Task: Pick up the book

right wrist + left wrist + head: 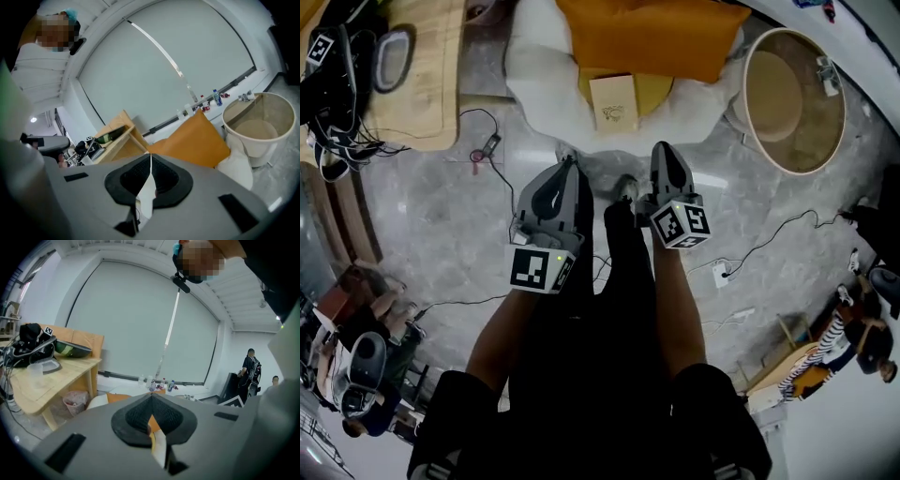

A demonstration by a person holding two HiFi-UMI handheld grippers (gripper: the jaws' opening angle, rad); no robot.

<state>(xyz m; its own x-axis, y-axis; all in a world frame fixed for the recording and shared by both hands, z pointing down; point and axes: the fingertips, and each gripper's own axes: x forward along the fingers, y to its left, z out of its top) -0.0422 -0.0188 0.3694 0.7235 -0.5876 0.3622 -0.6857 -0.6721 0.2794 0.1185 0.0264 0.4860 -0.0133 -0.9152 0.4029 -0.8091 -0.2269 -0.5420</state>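
A small tan book (614, 101) lies flat on a white cushion (540, 86), just in front of an orange pillow (652, 33). My left gripper (570, 161) hangs over the grey floor, short of the cushion's near edge and left of the book. Its jaws are shut with nothing between them (151, 395). My right gripper (664, 150) is level with it, slightly right of the book, also shut and empty (150, 154). The right gripper view shows the orange pillow (194, 138) ahead; the book is hidden in both gripper views.
A round pale tub (795, 98) stands right of the cushion. A wooden table (422, 75) with cables and gear stands at the left. Cords and a power strip (722, 274) trail across the floor. People (853, 337) stand at the far right. My black-clad legs fill the lower middle.
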